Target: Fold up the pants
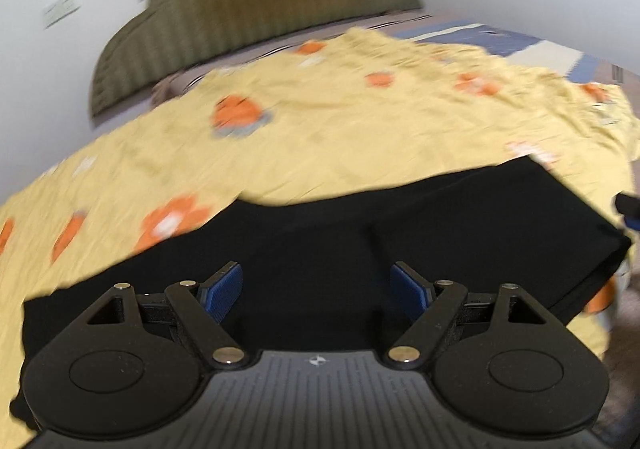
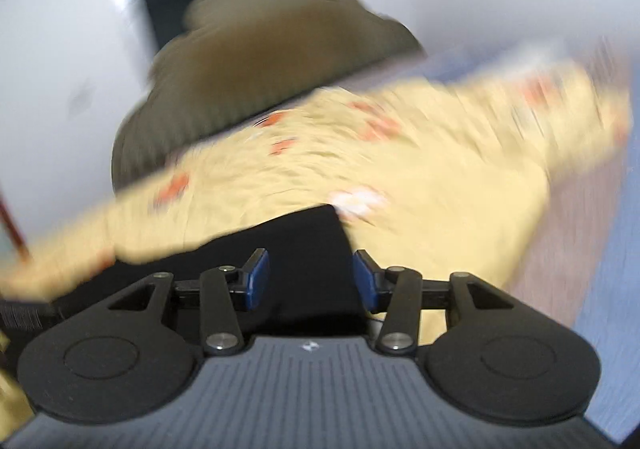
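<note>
The black pants (image 1: 320,241) lie flat on the yellow flowered bedspread (image 1: 360,121), stretching from about nine o'clock to three o'clock just ahead of the left gripper (image 1: 316,289), whose blue pads are spread wide and hold nothing. The right gripper (image 2: 312,279) is parted too, empty, above the pants' corner, with the olive headboard (image 2: 272,61) at twelve o'clock.
</note>
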Available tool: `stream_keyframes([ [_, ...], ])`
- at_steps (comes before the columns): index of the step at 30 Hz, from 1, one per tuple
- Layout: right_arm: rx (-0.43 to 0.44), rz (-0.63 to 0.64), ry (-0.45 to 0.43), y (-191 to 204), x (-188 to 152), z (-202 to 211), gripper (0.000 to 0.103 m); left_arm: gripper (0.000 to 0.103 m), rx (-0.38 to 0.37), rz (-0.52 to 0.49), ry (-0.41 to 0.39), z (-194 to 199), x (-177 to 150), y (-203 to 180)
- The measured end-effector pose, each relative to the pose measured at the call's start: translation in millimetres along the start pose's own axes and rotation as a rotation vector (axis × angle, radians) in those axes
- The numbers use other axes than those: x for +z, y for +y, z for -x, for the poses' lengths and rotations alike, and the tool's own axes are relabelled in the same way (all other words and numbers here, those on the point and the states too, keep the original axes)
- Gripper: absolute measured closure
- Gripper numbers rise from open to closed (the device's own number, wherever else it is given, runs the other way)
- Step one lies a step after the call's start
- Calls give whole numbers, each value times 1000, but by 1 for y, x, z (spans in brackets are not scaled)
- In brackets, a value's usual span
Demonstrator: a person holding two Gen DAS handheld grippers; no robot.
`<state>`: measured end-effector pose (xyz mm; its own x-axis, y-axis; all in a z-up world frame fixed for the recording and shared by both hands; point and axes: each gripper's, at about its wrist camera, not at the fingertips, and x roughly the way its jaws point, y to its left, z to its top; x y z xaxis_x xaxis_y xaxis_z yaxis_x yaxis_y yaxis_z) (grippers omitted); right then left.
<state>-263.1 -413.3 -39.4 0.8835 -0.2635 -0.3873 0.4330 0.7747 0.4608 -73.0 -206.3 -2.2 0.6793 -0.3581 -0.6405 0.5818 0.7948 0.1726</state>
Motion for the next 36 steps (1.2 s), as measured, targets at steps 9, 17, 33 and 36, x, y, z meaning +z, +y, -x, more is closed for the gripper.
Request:
stream_keyframes([
  [9, 184, -564, 78, -79, -31, -29, 60, 21, -118, -90, 18, -27, 47, -60],
  [17, 210, -543, 123, -62, -34, -48, 59, 13, -290, -102, 124, -53, 85, -98],
  [33, -63, 401, -11, 70, -25, -6, 86, 13, -240, -192, 126, -41, 105, -127],
  [36, -96, 598, -29, 99, -38, -6, 86, 13, -229, -206, 118, -37, 104, -126],
])
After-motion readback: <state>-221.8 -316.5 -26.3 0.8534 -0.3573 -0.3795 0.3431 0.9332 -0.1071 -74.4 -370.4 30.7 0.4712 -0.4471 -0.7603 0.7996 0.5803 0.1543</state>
